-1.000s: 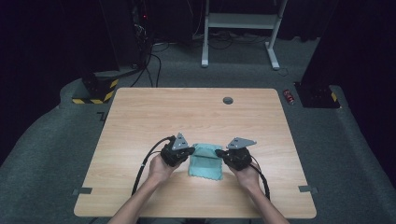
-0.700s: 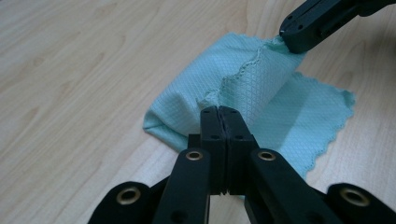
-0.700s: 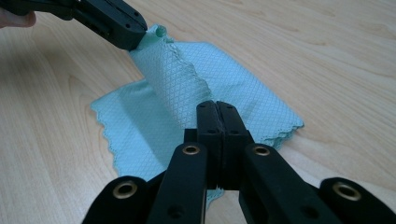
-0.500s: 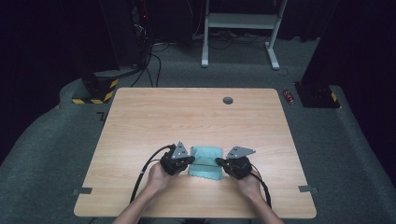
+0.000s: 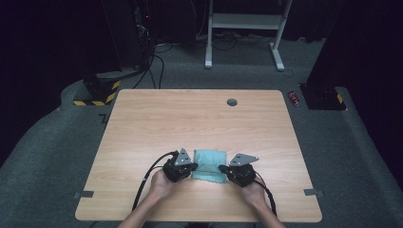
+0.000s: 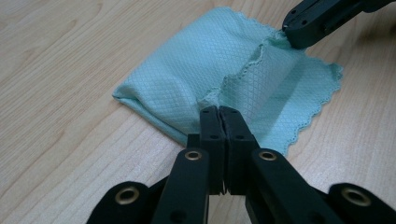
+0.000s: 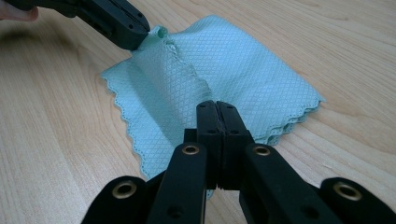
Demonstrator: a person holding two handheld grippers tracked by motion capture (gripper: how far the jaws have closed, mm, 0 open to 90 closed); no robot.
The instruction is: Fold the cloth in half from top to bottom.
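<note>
Left tongs and right tongs each clamp a near corner of the folded teal cloth. Desk around it is bare; a grommet sits far off.

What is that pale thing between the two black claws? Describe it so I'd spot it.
On the light wooden table, near the front edge, lies a folded mint-green quilted cloth with scalloped edges. It is the table's one soft, coloured thing, pinched between the left claw and right claw.

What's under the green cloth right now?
The cloth lies on the bare wooden table. It is folded over, so its lower layers hide beneath the top one, and anything flat under it would be covered.
</note>
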